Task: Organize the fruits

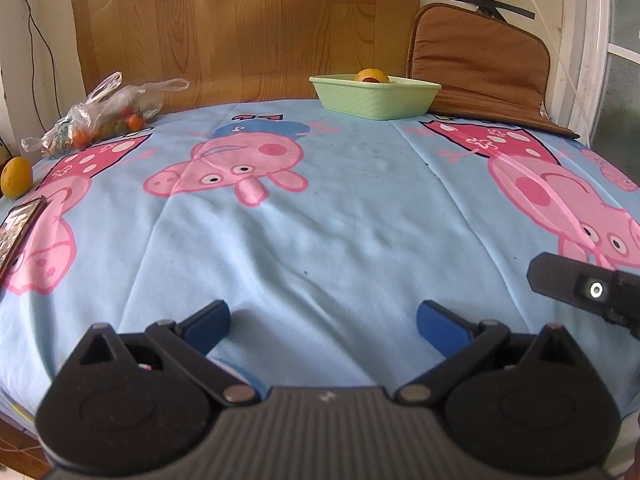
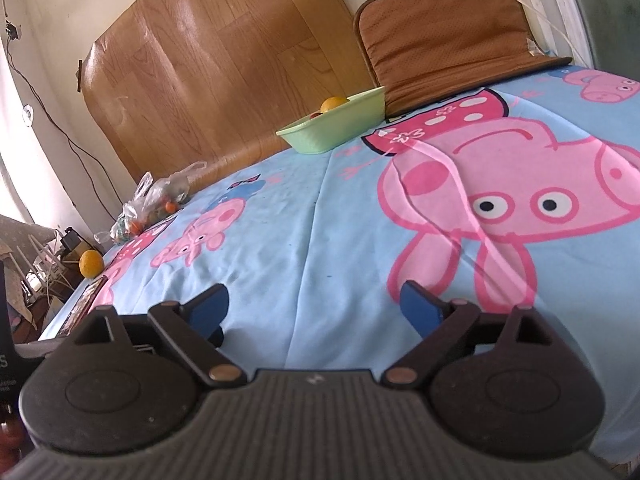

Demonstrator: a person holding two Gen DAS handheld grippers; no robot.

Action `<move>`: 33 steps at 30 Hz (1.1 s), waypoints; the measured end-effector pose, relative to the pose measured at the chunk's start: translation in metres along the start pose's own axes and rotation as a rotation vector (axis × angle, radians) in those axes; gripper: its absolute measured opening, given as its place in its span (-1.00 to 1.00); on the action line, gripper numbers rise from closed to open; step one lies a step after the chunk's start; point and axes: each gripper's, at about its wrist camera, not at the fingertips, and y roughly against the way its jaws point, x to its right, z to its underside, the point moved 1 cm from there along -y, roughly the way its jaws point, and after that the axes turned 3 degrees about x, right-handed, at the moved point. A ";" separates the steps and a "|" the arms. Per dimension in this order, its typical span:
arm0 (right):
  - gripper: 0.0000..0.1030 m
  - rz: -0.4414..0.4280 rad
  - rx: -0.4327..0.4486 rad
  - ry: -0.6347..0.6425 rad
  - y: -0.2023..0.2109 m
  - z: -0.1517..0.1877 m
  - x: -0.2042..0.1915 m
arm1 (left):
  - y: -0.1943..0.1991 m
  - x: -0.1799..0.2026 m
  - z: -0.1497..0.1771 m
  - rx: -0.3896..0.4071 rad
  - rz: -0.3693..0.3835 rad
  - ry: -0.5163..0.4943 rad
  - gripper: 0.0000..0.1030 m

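Both tools gape, well short of basket.

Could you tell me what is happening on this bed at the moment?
A person is sorting fruit with two hand-held grippers. Both the left hand-held gripper and the right hand-held gripper are open and empty above the cartoon bedsheet. The green basket by the wall holds an orange. Another orange and a plastic bag of small fruits wait at the bed's left edge.

Soft matt cloth bedsheet
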 end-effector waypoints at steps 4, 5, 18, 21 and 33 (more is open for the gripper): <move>0.85 -0.001 0.000 -0.002 0.000 0.000 0.000 | 0.000 0.000 0.000 0.001 0.000 -0.001 1.00; 0.85 -0.001 0.000 -0.004 0.000 0.000 0.000 | 0.000 0.000 0.000 0.002 0.000 -0.002 1.00; 0.85 -0.006 0.001 -0.006 0.001 0.000 0.001 | 0.001 0.001 0.001 0.014 0.000 -0.005 1.00; 0.85 -0.008 0.001 -0.008 0.001 0.000 0.000 | 0.001 0.001 0.001 0.017 0.002 -0.006 1.00; 0.85 -0.010 0.002 -0.008 0.002 0.000 0.001 | 0.000 0.000 0.001 0.021 0.002 -0.004 1.00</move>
